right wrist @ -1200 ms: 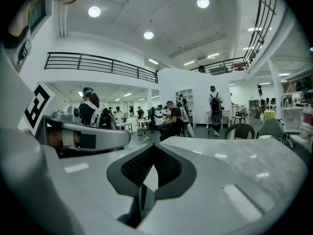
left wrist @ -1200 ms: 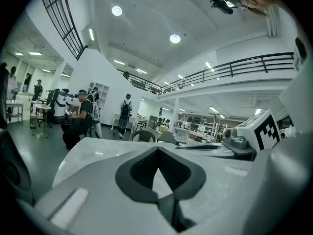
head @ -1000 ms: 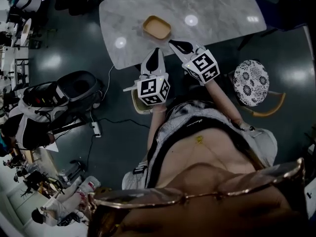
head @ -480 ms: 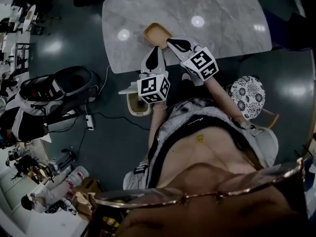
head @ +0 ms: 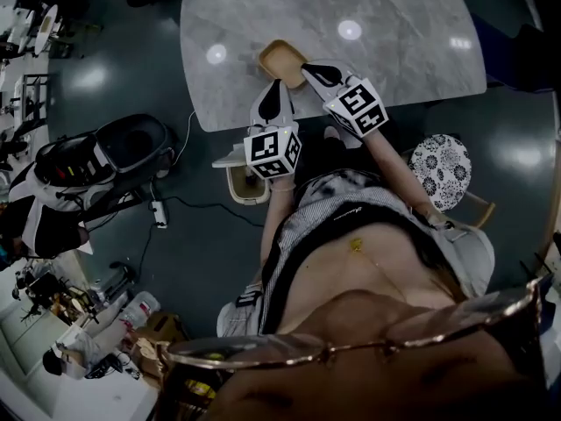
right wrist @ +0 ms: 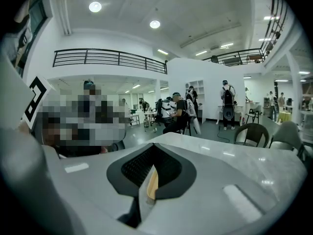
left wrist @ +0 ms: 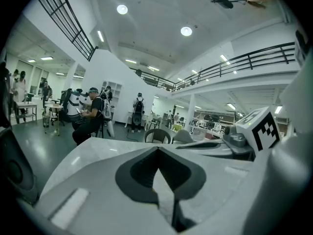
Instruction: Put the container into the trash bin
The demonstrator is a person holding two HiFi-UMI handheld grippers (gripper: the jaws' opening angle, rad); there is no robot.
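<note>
Grippers held one in each hand point toward 12 o'clock over the near edge of a grey marble table (head: pixel 394 24) in the head view. The shallow tan container (head: pixel 281 57) sits on the tabletop close to that edge, at 12 o'clock from the person's torso. The right gripper (head: pixel 308 68) has its tip at the container's 4 o'clock corner, touching it or just beside it; the head view does not settle which. The left gripper (head: pixel 277 90) lies at the container's 6 o'clock, its tip over the table and near the container but apart from it. In the left gripper view the jaws are clenched, pads meeting at the tip, and only a thin slit shows the pale tabletop, with nothing held. In the right gripper view the jaws are drawn together the same way. A tan sliver of the container shows in the slit between them, and no grip on it can be made out. What looks like a dark open-topped bin (head: pixel 140 143) stands on the floor at 9 o'clock from the left gripper, well apart from the container. A patterned stool (head: pixel 445 159) stands at the person's 3 o'clock. Both gripper views look across the table into a bright hall with a balcony railing (left wrist: pixel 254 58) and seated people (left wrist: pixel 90 119).
</note>
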